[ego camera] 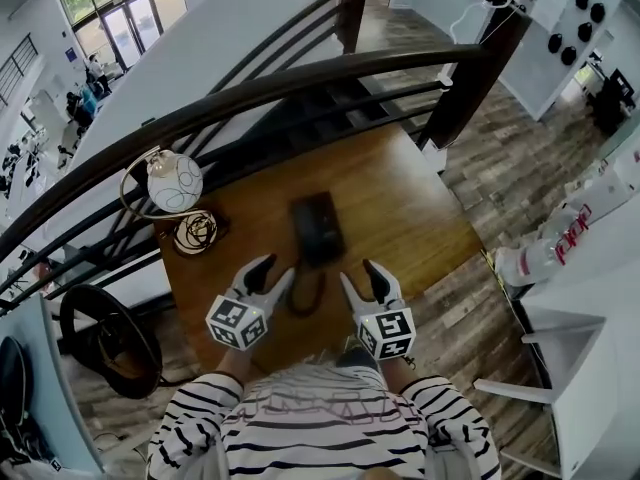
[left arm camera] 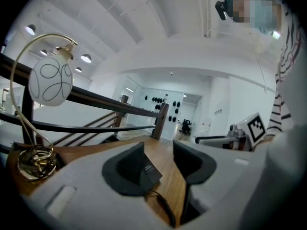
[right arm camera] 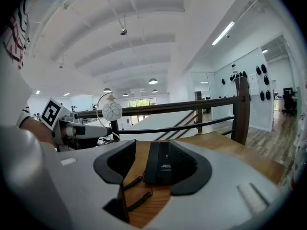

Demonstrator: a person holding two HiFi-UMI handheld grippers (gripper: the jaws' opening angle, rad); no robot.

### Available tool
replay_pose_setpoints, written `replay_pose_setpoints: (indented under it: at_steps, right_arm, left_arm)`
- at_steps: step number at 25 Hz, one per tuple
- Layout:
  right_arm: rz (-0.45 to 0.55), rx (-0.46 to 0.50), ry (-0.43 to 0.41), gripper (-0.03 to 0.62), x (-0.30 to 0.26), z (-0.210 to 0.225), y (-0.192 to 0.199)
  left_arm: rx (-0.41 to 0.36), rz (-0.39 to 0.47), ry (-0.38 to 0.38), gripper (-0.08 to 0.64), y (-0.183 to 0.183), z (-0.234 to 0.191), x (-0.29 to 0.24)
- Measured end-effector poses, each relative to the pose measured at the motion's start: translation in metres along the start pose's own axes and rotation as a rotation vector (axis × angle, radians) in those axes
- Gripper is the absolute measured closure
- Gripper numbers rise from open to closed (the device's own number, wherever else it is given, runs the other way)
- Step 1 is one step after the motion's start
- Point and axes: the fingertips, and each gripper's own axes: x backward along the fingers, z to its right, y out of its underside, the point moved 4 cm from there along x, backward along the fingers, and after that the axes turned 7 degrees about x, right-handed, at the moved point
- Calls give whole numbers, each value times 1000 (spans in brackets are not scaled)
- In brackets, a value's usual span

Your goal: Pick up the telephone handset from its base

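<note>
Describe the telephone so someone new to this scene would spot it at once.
Start at the wooden table set against the dark stair railing. Near its middle lies the telephone. It is the only flat black slab there, trailing a coiled cord, unlike the round white globe lamp at the table's left corner.

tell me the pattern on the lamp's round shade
The lamp shade is white with thin dark looping lines, clearest in the left gripper view.
</note>
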Motion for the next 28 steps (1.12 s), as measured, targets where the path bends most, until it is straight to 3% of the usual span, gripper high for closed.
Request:
replay_pose_setpoints:
  at_steps: [10, 19, 28]
  right_arm:
    - [-29, 45, -79, 379, -57, 33, 14]
    - [-81, 135, -252, 385, -100, 79, 28]
    - [-148, 222, -357, 390, -134, 108, 60]
  left_arm:
    - [38, -8, -95, 371, 12, -44, -34]
    - [80, -29, -189, 371, 20, -72, -91]
    - [110, -25, -240, 371, 34, -101, -136]
